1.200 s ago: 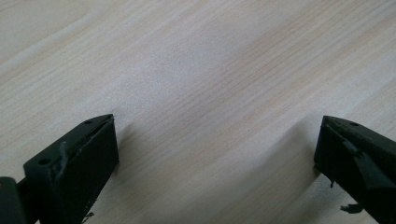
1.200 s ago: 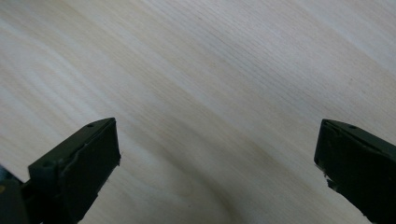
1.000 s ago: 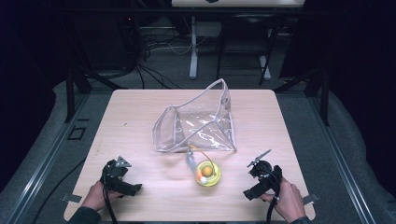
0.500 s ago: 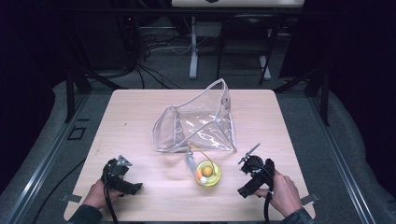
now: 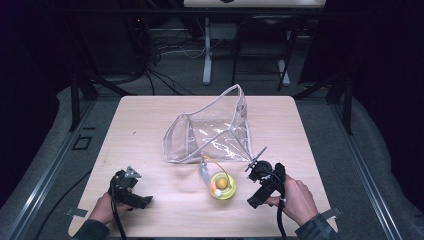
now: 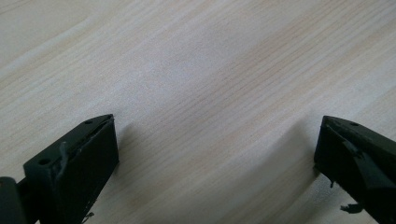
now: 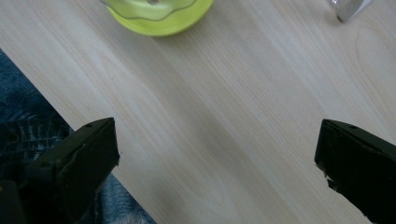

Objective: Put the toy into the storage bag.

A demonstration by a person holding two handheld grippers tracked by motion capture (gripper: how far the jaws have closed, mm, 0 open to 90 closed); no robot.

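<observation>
A clear plastic zip bag (image 5: 210,131) stands open in the middle of the wooden table (image 5: 145,125). In front of it lies a round yellow-green dish (image 5: 223,186) with something small and orange in it; its rim (image 7: 159,14) sits at the top of the right gripper view. My right gripper (image 5: 256,197) is just right of the dish, open and empty (image 7: 217,123), pointing across bare wood. Down at the front left, my left gripper (image 5: 141,201) is low over bare wood, also open and empty (image 6: 217,119).
A clear, pale strip (image 5: 204,170) lies between the dish and the bag. The table's front edge runs close behind the right gripper, with blue cloth (image 7: 28,116) below it. Beyond the table stand dark floor, cables and stands (image 5: 207,55).
My right gripper has moved left, closer to the yellow-green dish. The left gripper, the bag and the dish have stayed put.
</observation>
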